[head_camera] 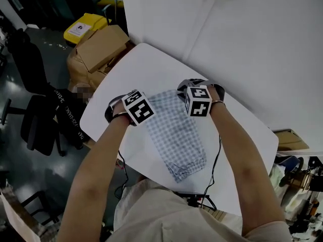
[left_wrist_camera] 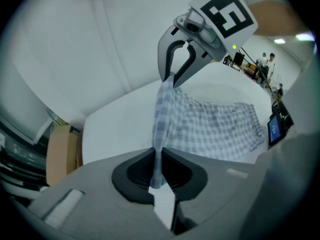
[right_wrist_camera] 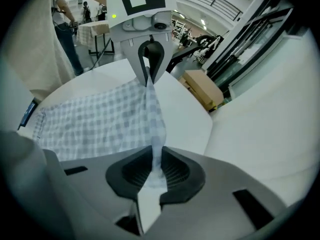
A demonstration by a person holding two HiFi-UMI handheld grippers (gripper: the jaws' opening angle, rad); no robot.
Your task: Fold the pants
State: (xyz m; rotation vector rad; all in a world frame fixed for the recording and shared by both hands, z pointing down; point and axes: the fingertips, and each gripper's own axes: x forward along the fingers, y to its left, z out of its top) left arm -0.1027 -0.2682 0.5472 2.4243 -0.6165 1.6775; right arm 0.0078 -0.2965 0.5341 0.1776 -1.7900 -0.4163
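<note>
The left tool (left_wrist_camera: 159, 159) has its jaws nearly together, nipped on a thin fold of the checked pants (head_camera: 179, 135). The right tool (right_wrist_camera: 156, 160) grips the same way on the other corner of the same edge. Between the 2 tools that edge runs as a lifted, fairly taut band. The rest of the pants slopes down from it and lies spread on the white desk (head_camera: 151, 64), its ruffled end nearest the person.

The step in hand looks like carrying the held far edge over toward the near end to make a fold. To do it well, both tools should travel together at 1 height, so the band neither sags in the middle nor pulls askew. They should stay about as far apart as the cloth is wide — closer and the fabric bunches, wider and a corner may slip from its shallow grip. The lifted edge wants laying square on the near end, corners matched. The jaws should open only once the cloth rests flat — letting go higher up would probably leave a crooked fold.
</note>
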